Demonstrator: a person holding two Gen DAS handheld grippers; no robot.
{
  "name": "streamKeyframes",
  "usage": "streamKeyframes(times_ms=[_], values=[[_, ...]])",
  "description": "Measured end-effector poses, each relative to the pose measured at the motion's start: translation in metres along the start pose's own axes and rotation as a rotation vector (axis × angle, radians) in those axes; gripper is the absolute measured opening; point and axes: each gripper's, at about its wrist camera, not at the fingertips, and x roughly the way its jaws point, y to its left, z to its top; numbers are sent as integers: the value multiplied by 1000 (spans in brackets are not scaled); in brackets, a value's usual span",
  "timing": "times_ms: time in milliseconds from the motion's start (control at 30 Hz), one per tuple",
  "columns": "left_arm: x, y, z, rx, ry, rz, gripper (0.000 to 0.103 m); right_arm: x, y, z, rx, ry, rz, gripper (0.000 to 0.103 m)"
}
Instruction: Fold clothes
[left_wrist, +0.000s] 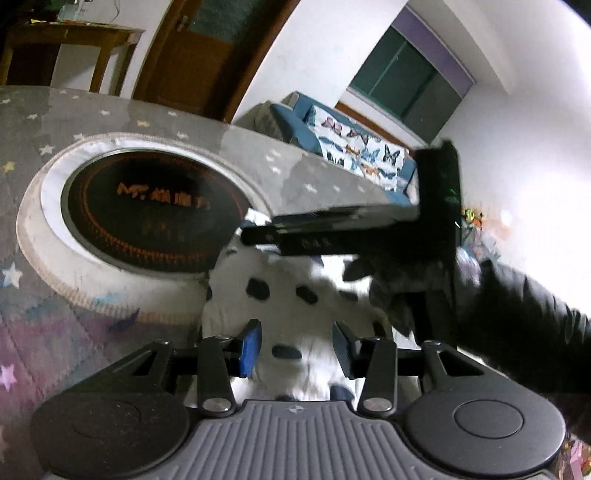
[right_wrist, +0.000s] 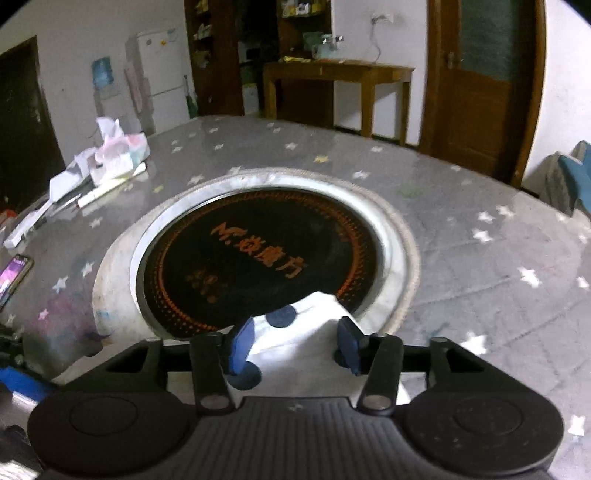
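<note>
A white garment with dark dots (left_wrist: 295, 291) lies on the grey star-patterned table (left_wrist: 55, 110), partly over the round black cooktop (left_wrist: 147, 206). My left gripper (left_wrist: 295, 350) is open just above the cloth, its blue pads (left_wrist: 250, 350) wide apart. The other gripper's black body (left_wrist: 436, 236) and a dark-sleeved arm (left_wrist: 517, 325) cross the right of that view. In the right wrist view the right gripper (right_wrist: 295, 345) is open over a raised corner of the garment (right_wrist: 310, 325), which sits between the pads without being pinched. The cooktop (right_wrist: 258, 258) lies just beyond.
Crumpled paper and a tissue pack (right_wrist: 110, 151) and pens sit at the table's far left. A phone (right_wrist: 14, 277) lies at the left edge. A wooden side table (right_wrist: 340, 81), a door (right_wrist: 480, 74) and a blue sofa with a butterfly cushion (left_wrist: 354, 147) stand beyond.
</note>
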Motion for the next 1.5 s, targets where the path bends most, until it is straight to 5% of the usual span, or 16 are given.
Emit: streamKeyframes(times_ms=[333, 933, 1500], values=[[-2, -3, -8, 17, 2, 31, 49, -67, 8, -38, 35, -51, 38, 75], [-4, -13, -4, 72, -14, 64, 51, -103, 25, -87, 38, -110, 24, 103], [29, 9, 17, -4, 21, 99, 49, -76, -14, -80, 132, -77, -8, 103]])
